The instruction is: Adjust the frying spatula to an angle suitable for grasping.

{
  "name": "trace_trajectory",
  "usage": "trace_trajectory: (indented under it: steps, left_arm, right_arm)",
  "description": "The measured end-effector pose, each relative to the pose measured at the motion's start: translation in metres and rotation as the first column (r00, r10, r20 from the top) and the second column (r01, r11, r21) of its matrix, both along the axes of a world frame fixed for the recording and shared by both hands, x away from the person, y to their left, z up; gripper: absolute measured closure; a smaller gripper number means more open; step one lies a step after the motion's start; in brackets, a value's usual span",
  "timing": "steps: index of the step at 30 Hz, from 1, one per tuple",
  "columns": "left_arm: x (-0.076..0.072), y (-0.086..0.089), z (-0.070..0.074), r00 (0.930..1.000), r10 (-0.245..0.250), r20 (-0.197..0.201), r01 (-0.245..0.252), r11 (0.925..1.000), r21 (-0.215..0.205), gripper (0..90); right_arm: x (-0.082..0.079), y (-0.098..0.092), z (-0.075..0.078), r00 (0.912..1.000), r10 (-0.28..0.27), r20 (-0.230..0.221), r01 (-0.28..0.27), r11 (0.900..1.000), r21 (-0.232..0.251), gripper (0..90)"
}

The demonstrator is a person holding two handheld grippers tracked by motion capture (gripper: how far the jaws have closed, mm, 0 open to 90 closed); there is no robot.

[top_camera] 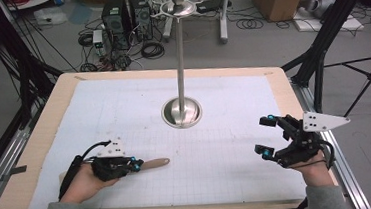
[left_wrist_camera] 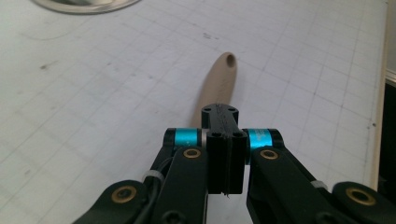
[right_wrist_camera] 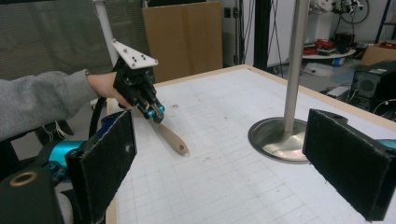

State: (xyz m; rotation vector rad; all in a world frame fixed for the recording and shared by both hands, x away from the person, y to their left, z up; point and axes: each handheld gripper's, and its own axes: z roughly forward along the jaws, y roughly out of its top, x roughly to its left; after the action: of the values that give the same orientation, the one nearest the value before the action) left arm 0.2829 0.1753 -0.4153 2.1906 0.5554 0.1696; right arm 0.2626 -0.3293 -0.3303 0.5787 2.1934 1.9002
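Pale wooden spatula handle with small hole at tip [left_wrist_camera: 219, 86] pinched between my left gripper [top_camera: 137, 164] jaws, which are closed tight on it; free end sticks out straight ahead of them, low over white gridded mat [top_camera: 227, 146]. Right gripper [top_camera: 268, 137] jaws spread wide, nothing between (tall polished steel stand on round base [right_wrist_camera: 280, 133] ahead of them, apart from both pads).

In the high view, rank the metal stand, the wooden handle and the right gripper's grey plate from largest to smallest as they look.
1. Metal stand: clearly the largest, its pole rising from a round base.
2 and 3. Wooden handle and grey plate: they look about alike; the handle is partly hidden in the left gripper, so no firm order.
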Motion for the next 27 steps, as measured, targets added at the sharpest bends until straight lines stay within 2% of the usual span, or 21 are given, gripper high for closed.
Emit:
trace_trajectory:
  steps: [3, 4, 5, 13, 19, 23, 26, 27]
  left_arm:
    - [0.002, -0.015, -0.001, 0.9994, -0.03, -0.016, 0.03, 0.9994, -0.014, 89.7]
    - [0.002, -0.015, -0.001, 0.9994, -0.03, -0.016, 0.03, 0.9994, -0.014, 89.7]
    - [0.003, -0.022, -0.002, 0.9984, -0.054, -0.016, 0.054, 0.9985, -0.007, 89.7]
    - [0.006, -0.041, -0.008, 0.9966, -0.08, -0.018, 0.081, 0.9963, 0.028, 89.7]
    - [0.006, -0.05, -0.012, 0.997, -0.075, -0.016, 0.076, 0.996, 0.046, 89.7]
    - [0.006, -0.05, -0.016, 0.998, -0.063, -0.009, 0.063, 0.9947, 0.081, 89.7]
    - [0.006, -0.052, -0.019, 0.9979, -0.064, -0.01, 0.065, 0.9937, 0.092, 89.6]
    - [0.006, -0.053, -0.02, 0.9977, -0.067, -0.007, 0.067, 0.9918, 0.109, 89.6]
  right_arm:
    - [0.0, 0.0, 0.0, 1.0, -0.002, 0.004, 0.002, 1.0, -0.003, 8.6]
    - [0.0, 0.0, 0.0, 1.0, -0.002, 0.004, 0.002, 1.0, -0.003, 8.6]
    - [-0.001, 0.0, 0.0, 1.0, -0.003, 0.005, 0.003, 1.0, -0.003, 8.6]
    - [-0.004, -0.002, 0.001, 1.0, -0.01, 0.002, 0.01, 1.0, 0.001, 8.6]
    - [-0.003, -0.005, 0.0, 0.9998, -0.016, 0.007, 0.016, 1.0, 0.0, 8.6]
    - [-0.004, -0.005, -0.001, 0.9999, -0.014, 0.007, 0.014, 1.0, 0.001, 8.6]
    - [-0.003, -0.005, -0.001, 0.9998, -0.016, 0.008, 0.016, 1.0, -0.001, 8.6]
    - [-0.003, -0.005, -0.001, 0.9999, -0.014, 0.003, 0.014, 1.0, 0.0, 8.6]
